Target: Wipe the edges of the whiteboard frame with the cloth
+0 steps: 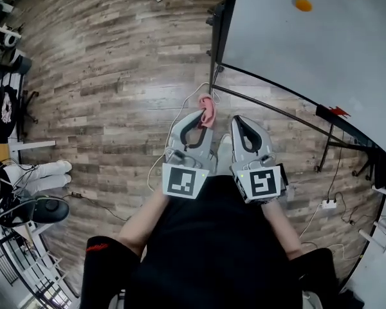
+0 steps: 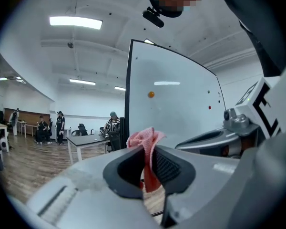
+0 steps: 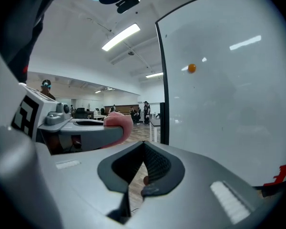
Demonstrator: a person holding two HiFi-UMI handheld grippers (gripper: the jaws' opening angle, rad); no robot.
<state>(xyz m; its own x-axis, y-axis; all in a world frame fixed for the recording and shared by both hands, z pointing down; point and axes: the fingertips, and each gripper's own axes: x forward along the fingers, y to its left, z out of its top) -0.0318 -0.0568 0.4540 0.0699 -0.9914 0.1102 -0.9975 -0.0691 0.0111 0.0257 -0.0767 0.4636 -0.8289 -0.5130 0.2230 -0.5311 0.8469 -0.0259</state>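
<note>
Here, closest in, the left claw (image 2: 148, 152) is clenching a pink knitted cloth (image 2: 144, 140), whose bunched top is poking up above the dark pads. The head view is showing only a small pink tuft of it at that claw's tip. Just beside it, the right claw (image 3: 144, 146) is pressing its two jaws together on nothing, which only the right gripper view is making plain. Both claws are hovering over the grey-brown wood plank floor (image 1: 116, 76), near the lower corner of the large whiteboard with a thin black frame (image 1: 321, 56), apart from it. Further off, a small round orange magnet (image 1: 302, 4) is sitting on the board. Farthest back, the left gripper view is showing a dark tabletop (image 2: 88, 138) and several people (image 2: 43, 128) beyond it.
</note>
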